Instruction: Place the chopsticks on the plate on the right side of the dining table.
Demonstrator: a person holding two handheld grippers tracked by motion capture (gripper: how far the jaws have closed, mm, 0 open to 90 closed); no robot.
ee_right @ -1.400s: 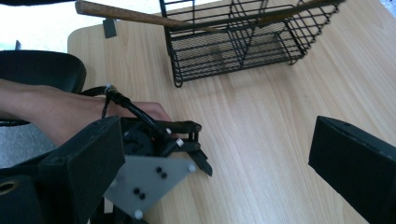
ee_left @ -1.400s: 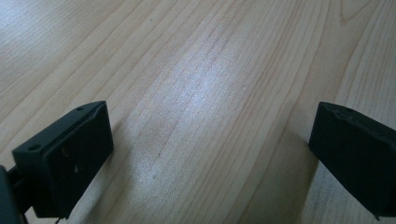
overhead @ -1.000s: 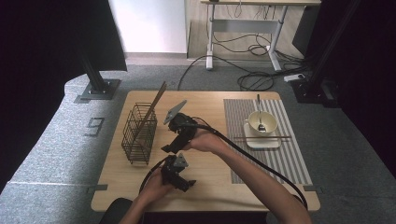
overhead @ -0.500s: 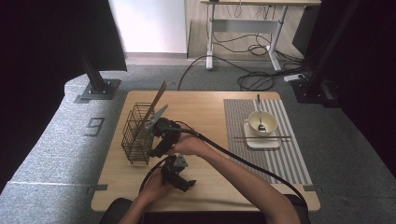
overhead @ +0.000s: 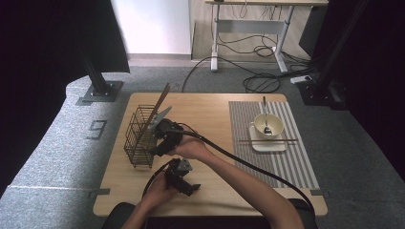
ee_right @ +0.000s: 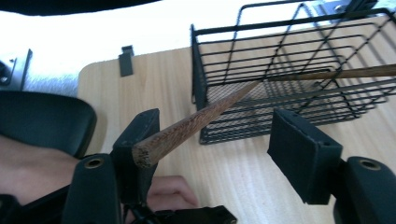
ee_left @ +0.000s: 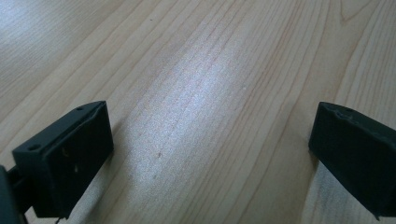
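A black wire basket (overhead: 136, 143) stands at the table's left, and a brown chopstick (overhead: 160, 100) leans out of its top. My right gripper (overhead: 160, 140) is right beside the basket. In the right gripper view the chopstick's (ee_right: 201, 119) thick end rests against one jaw, while the other jaw stands clear of it. These jaws have just been closing around the stick, and my right gripper (ee_right: 212, 135) is still open. The stick's far part runs into the basket (ee_right: 299, 74). My left gripper (overhead: 184, 183) rests low near the front edge, open (ee_left: 210, 126) over bare wood.
A striped placemat (overhead: 296, 157) on the right carries a cream bowl (overhead: 268, 125) with a spoon (overhead: 264, 107), a white square dish (overhead: 267, 145) and a second pair of chopsticks (overhead: 267, 140). The right gripper's cable (overhead: 248, 164) trails over the wooden table (overhead: 215, 109).
My right gripper has moved left from the table's middle to the basket's side, and its jaws have narrowed. The left gripper has stayed where it was.
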